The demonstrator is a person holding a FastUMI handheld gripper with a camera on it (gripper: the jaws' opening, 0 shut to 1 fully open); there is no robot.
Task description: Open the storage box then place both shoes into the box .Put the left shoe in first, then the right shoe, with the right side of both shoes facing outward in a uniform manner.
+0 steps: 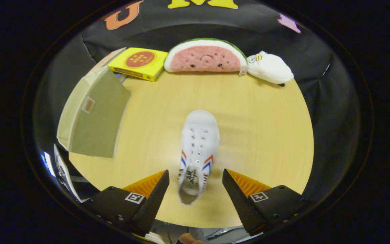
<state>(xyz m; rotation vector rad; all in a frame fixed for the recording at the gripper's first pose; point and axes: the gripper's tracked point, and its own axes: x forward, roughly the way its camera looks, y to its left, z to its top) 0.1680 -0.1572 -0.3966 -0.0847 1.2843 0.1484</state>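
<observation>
A white shoe [199, 149] with red and blue side stripes lies on the round wooden table [266, 135], toe pointing away from me. Its heel end sits between my fingertips, untouched by either finger. My gripper [195, 176] is open, one finger on each side of the heel. The olive fabric storage box [91, 115] stands to the left beyond the fingers, its flat side with a small label patch facing the shoe. I cannot tell from here whether the box is open.
At the table's far edge lie a yellow book [140, 62], a watermelon-slice plush [206, 57] and a white plush toy [270, 67]. Bare tabletop stretches to the right of the shoe. Papers [61, 169] show below the table's left rim.
</observation>
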